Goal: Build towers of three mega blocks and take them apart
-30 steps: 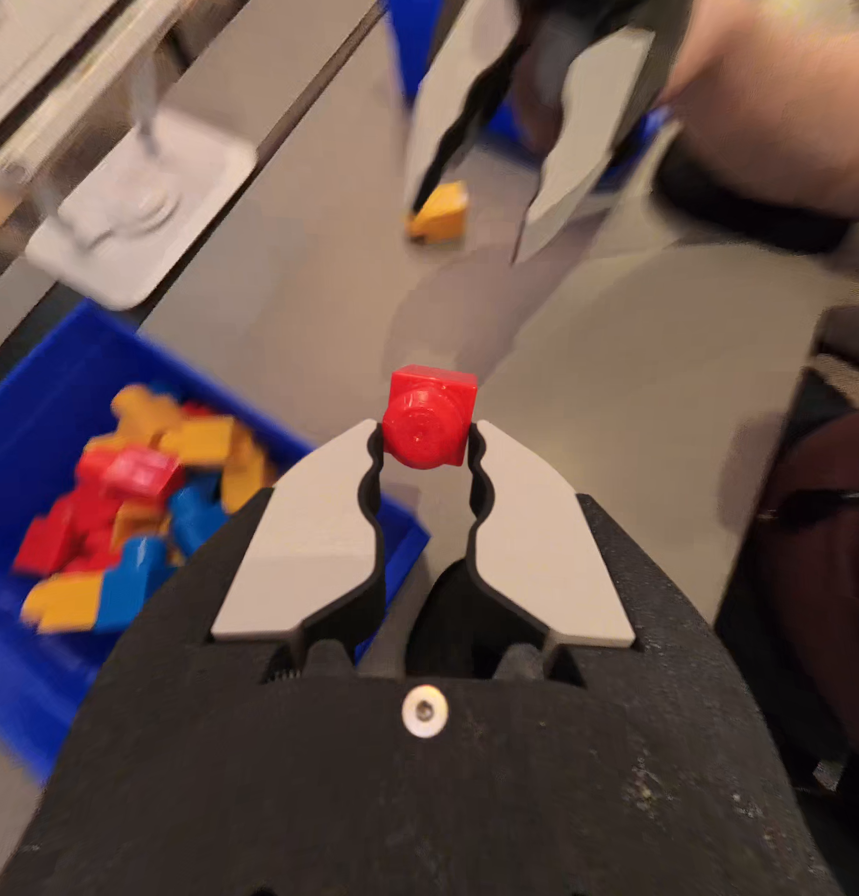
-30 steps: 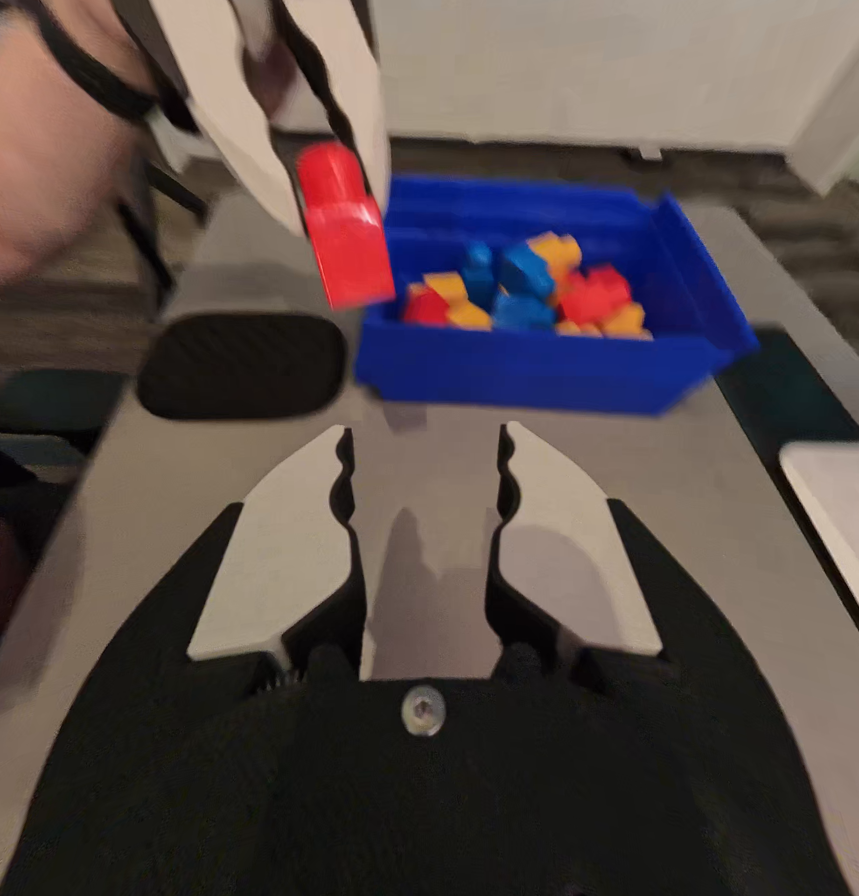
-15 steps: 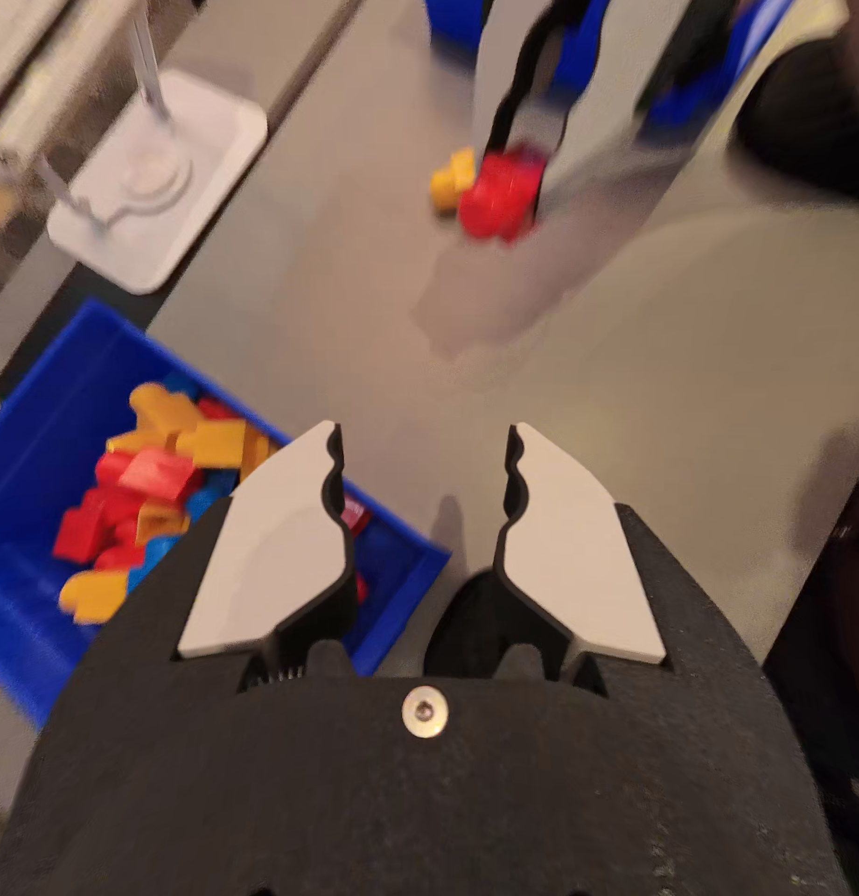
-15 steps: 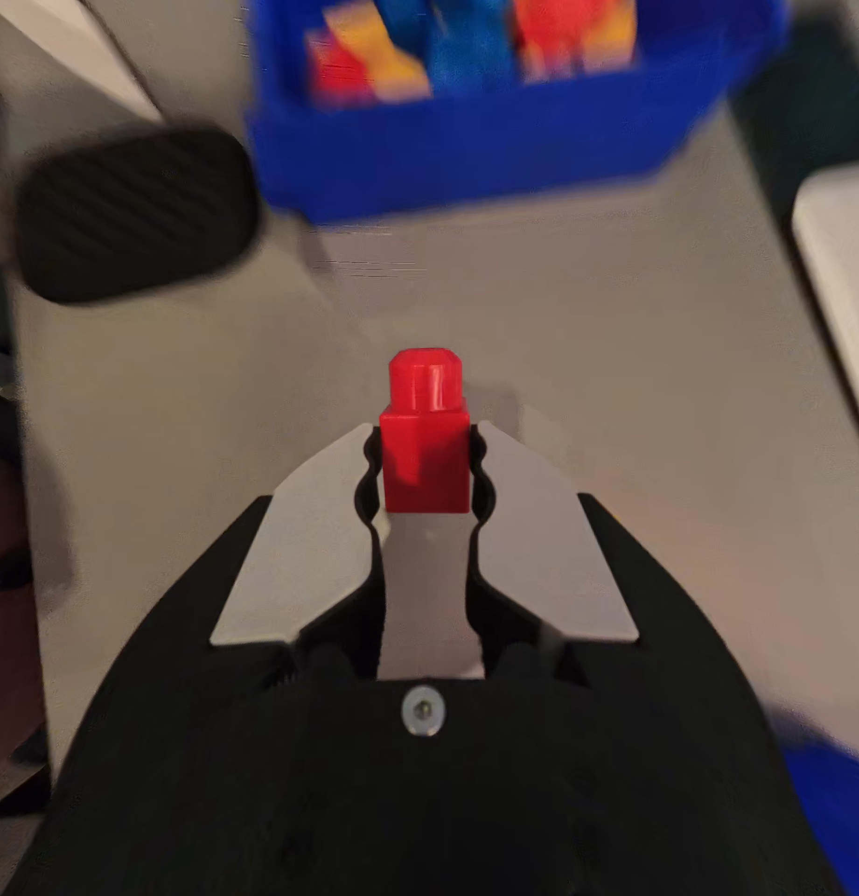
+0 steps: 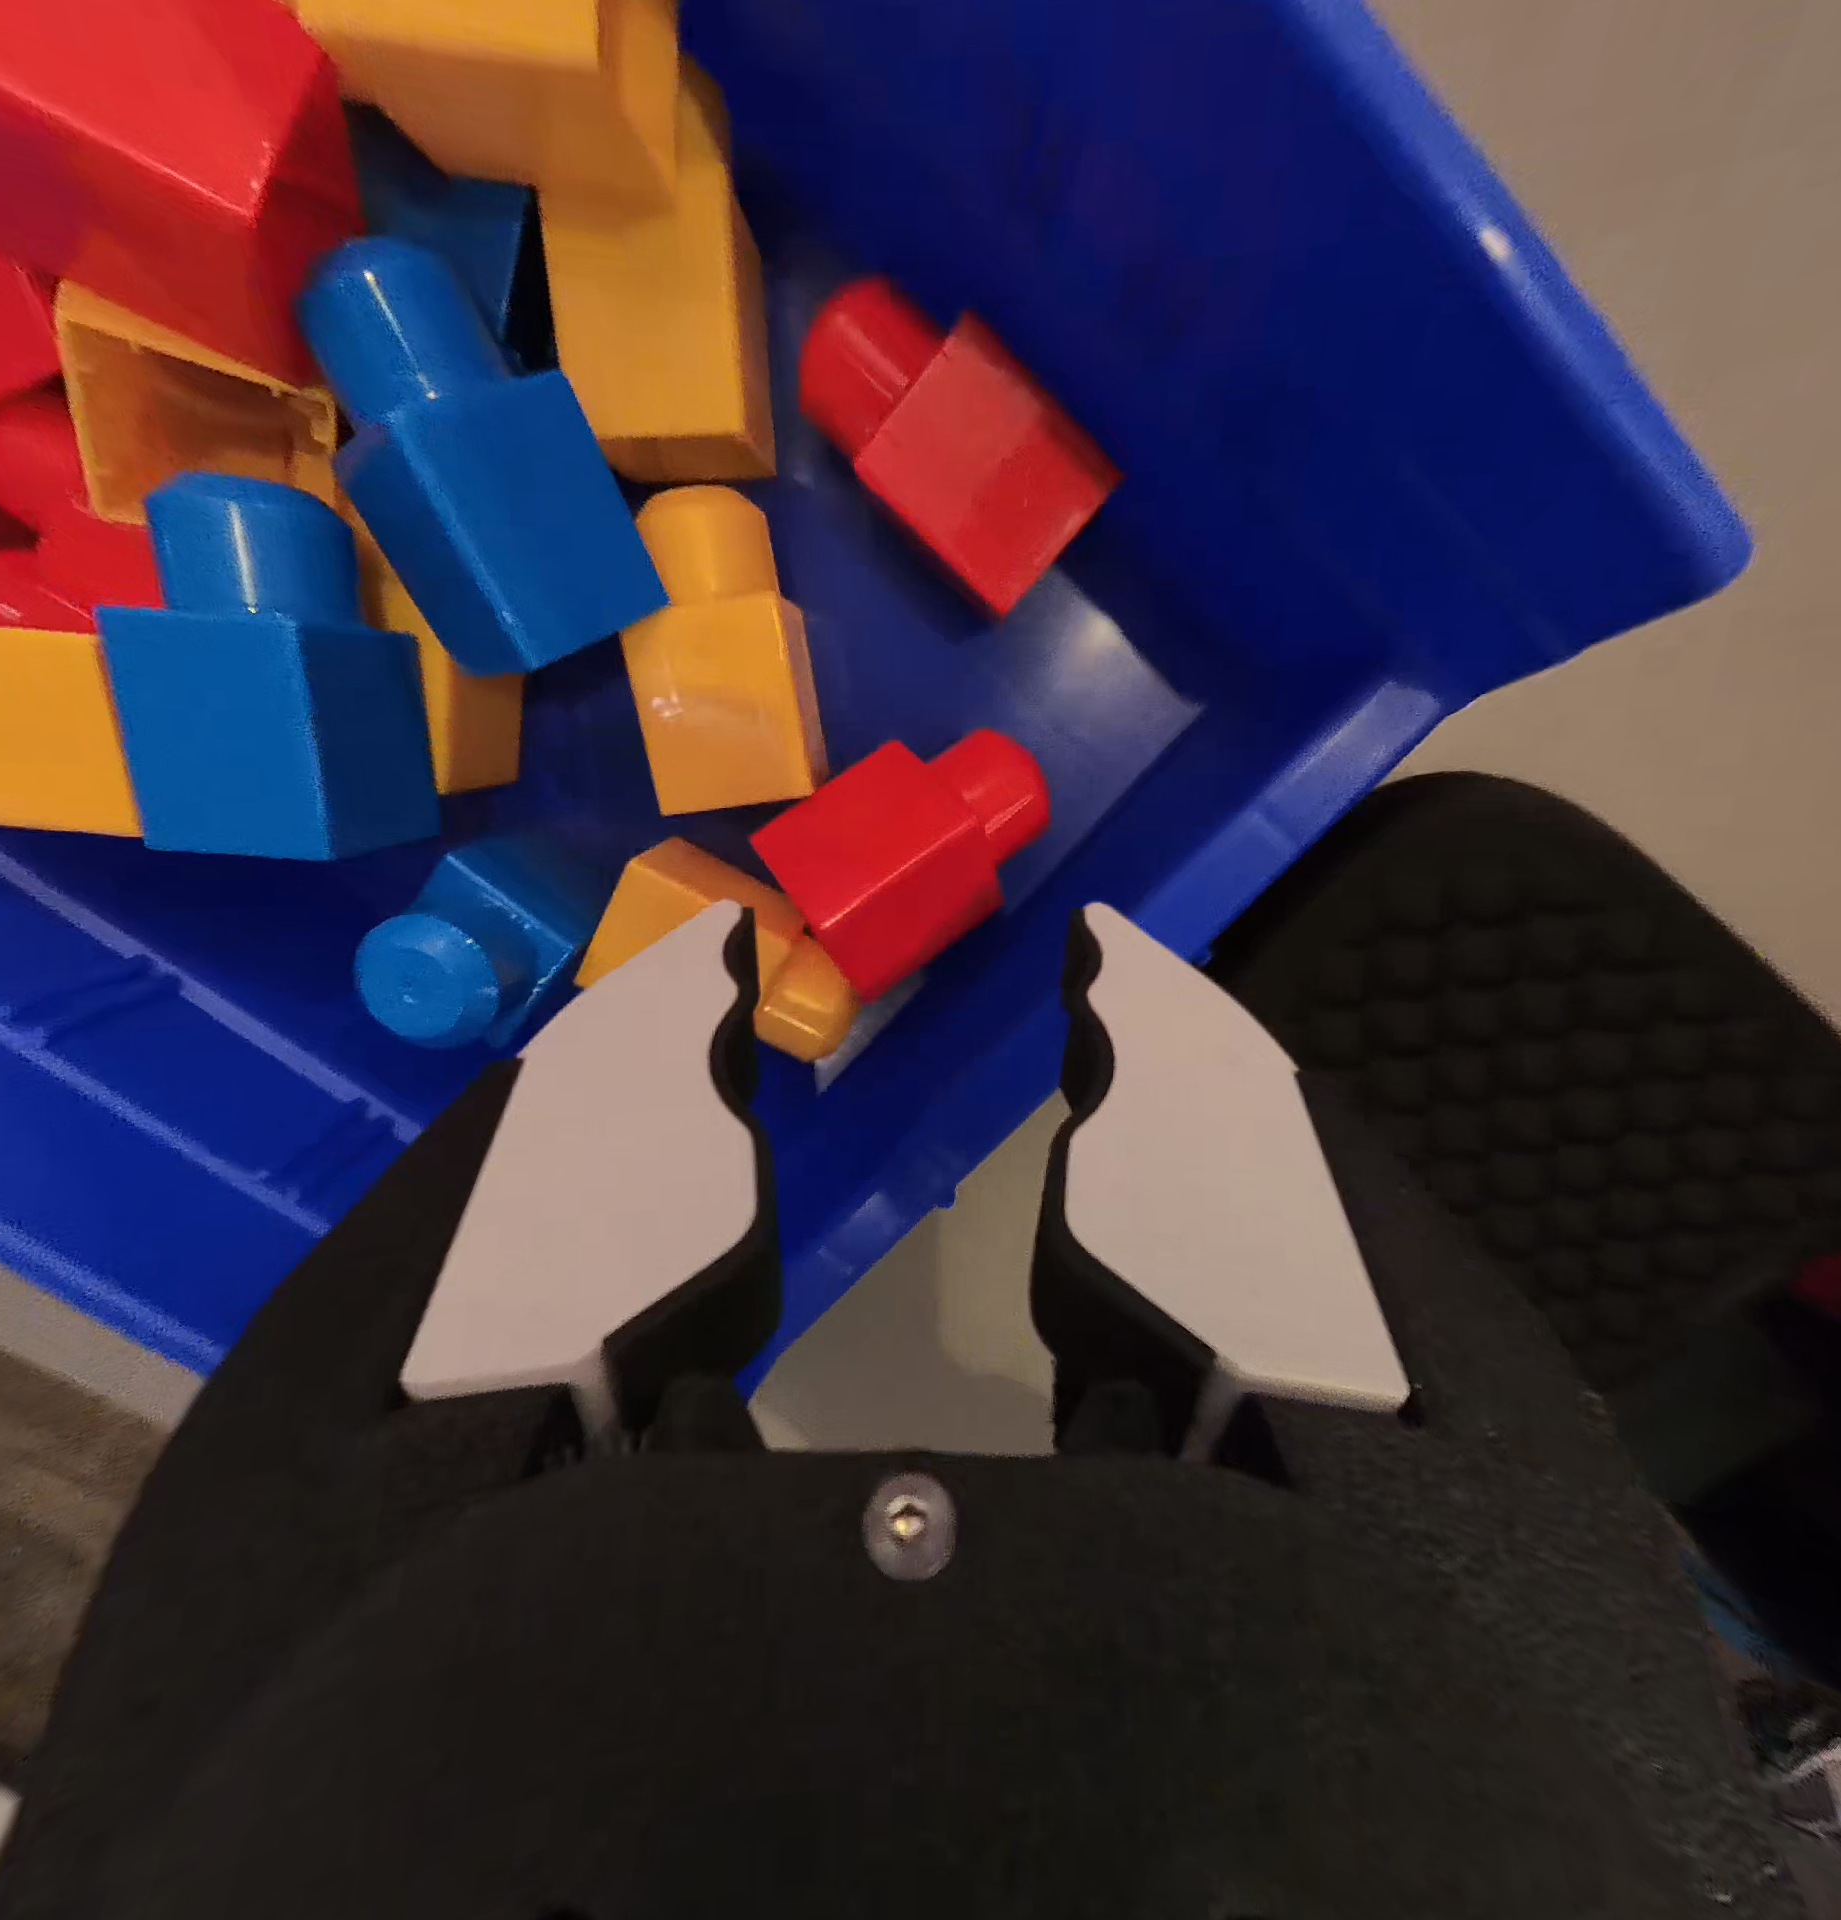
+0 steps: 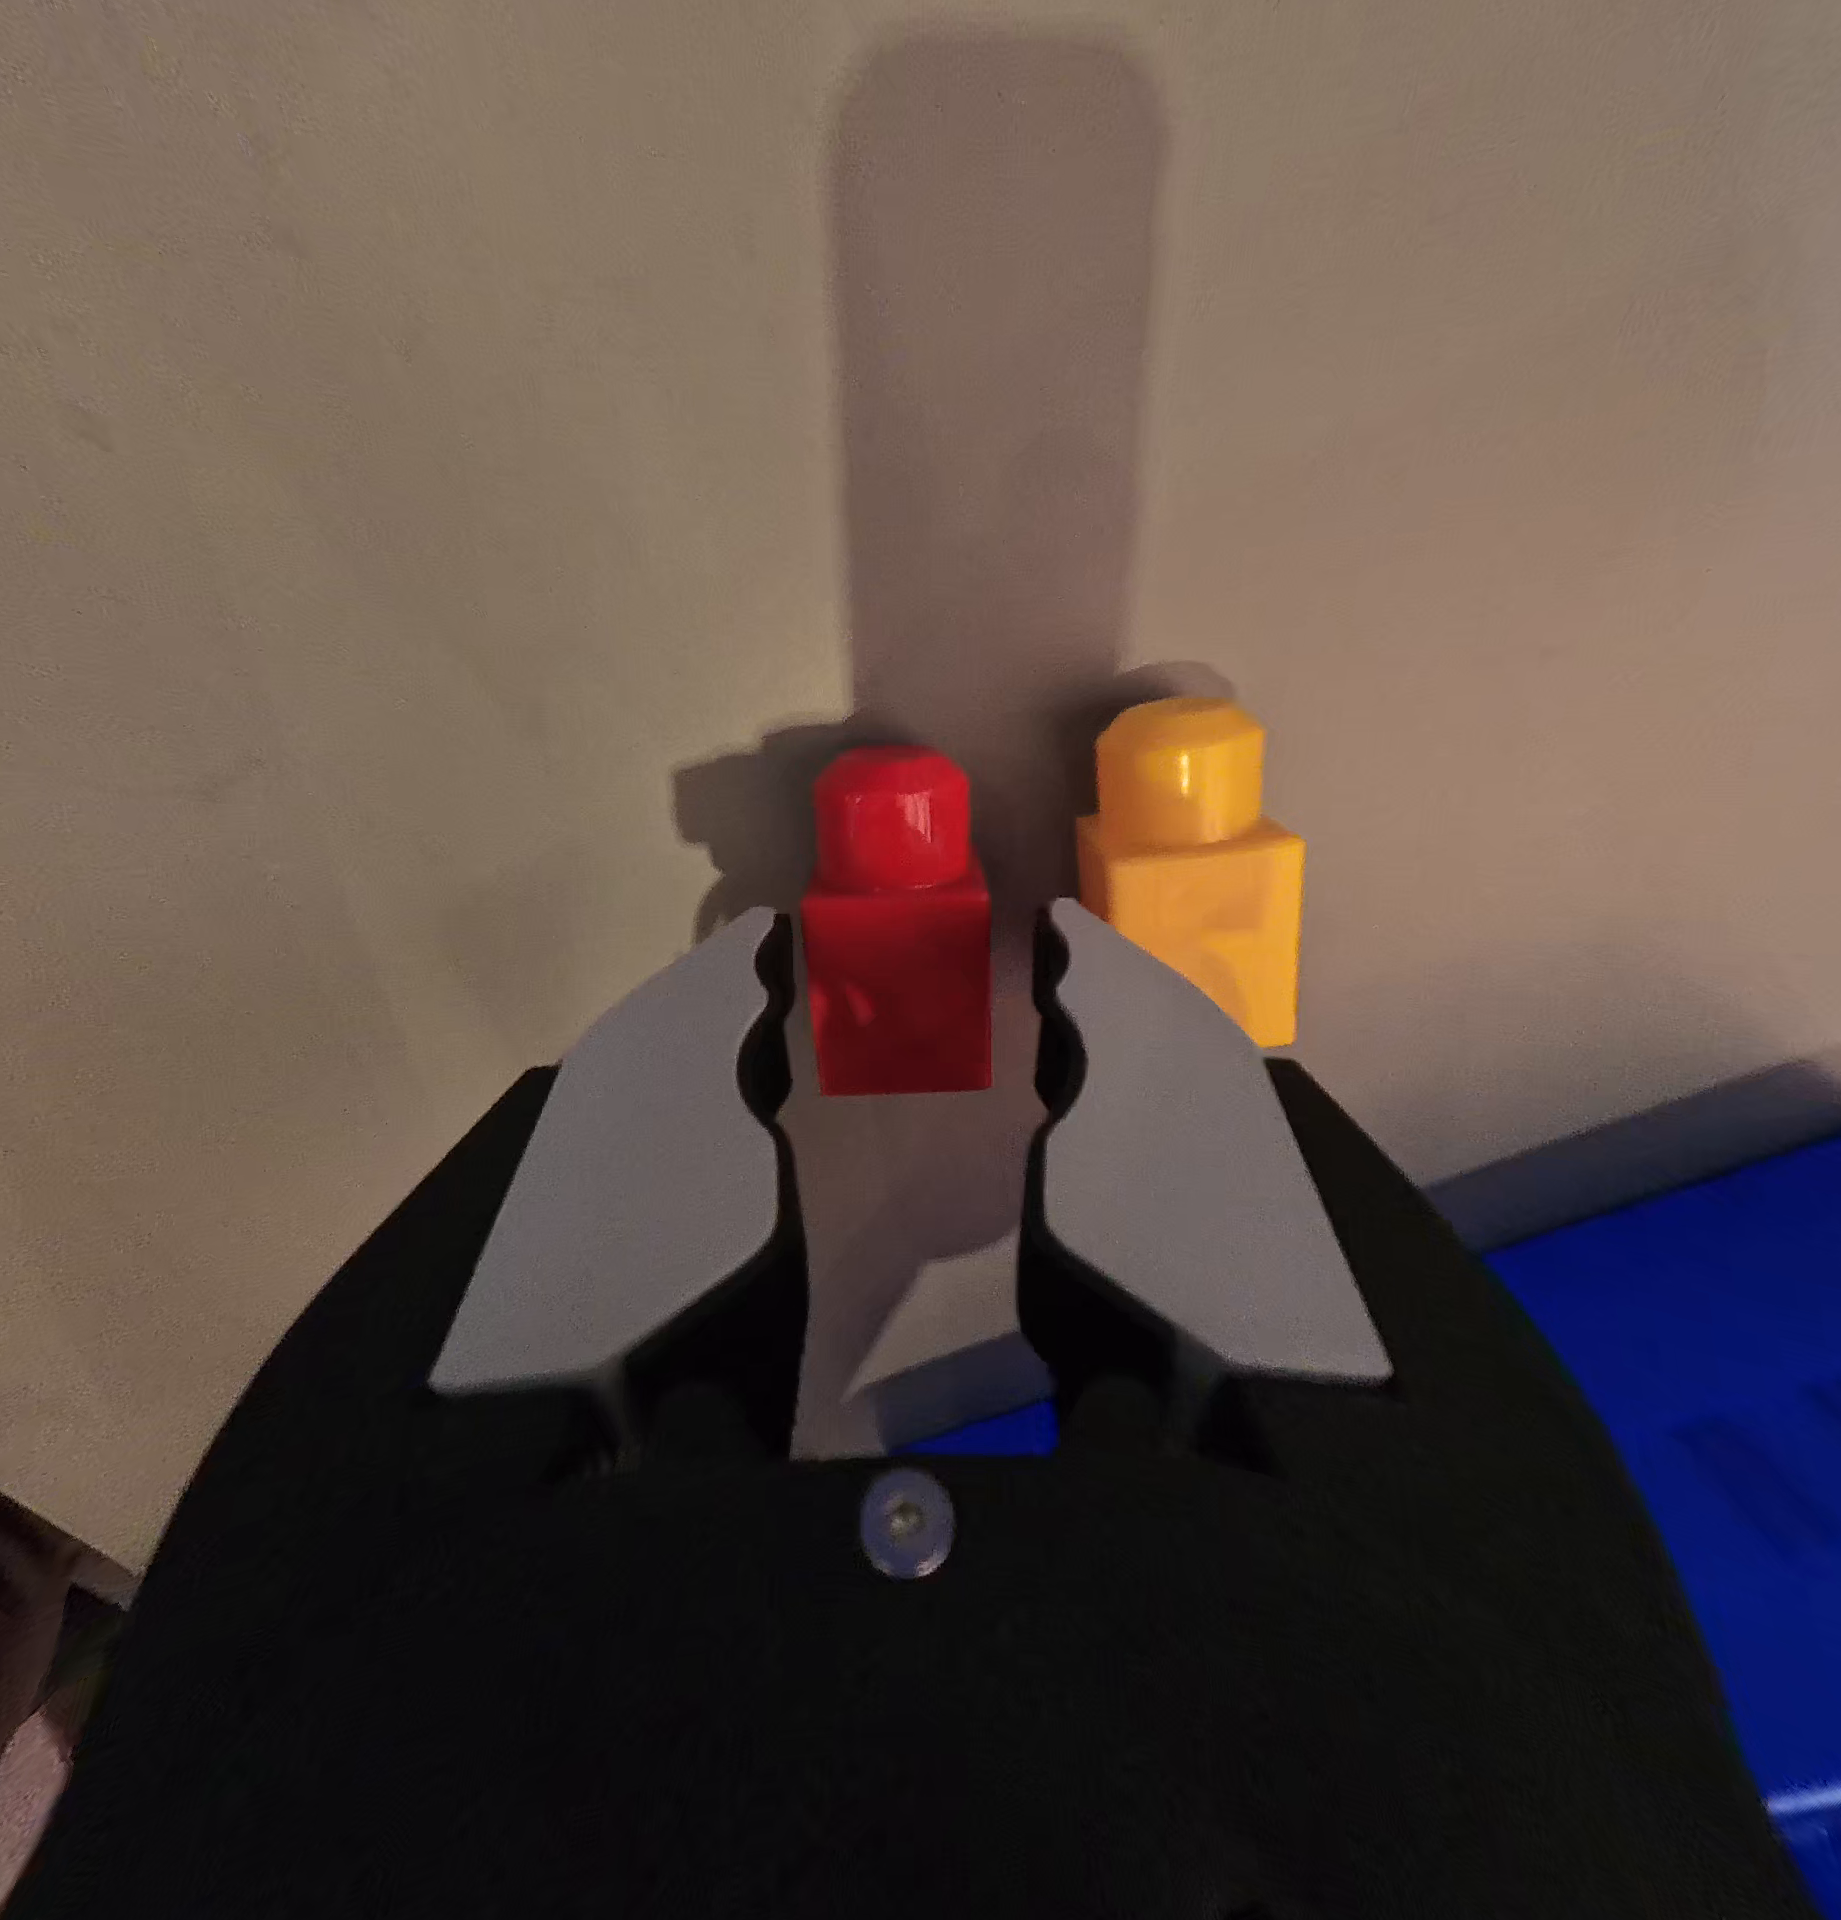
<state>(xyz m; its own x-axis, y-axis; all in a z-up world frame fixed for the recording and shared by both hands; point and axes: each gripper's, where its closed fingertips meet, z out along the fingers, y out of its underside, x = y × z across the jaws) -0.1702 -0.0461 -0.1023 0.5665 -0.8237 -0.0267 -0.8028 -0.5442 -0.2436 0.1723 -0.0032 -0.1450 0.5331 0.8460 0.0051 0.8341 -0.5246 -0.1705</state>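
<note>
The red block (image 6: 900, 977) on the table (image 6: 376, 520), probably light, stiff and slippery, stands ungripped between the open right claw (image 6: 905, 925), best taken by its flat sides, while the left claw (image 5: 911, 920) is open and empty.

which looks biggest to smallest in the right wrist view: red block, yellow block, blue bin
1. Blue bin, though only part shows.
2-3. Red block and yellow block look alike in size, so no ranking.

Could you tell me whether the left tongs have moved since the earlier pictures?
Yes. The left tongs, earlier back over the bare table beside the blue bin, now hang open over its blocks, near a red block.
</note>
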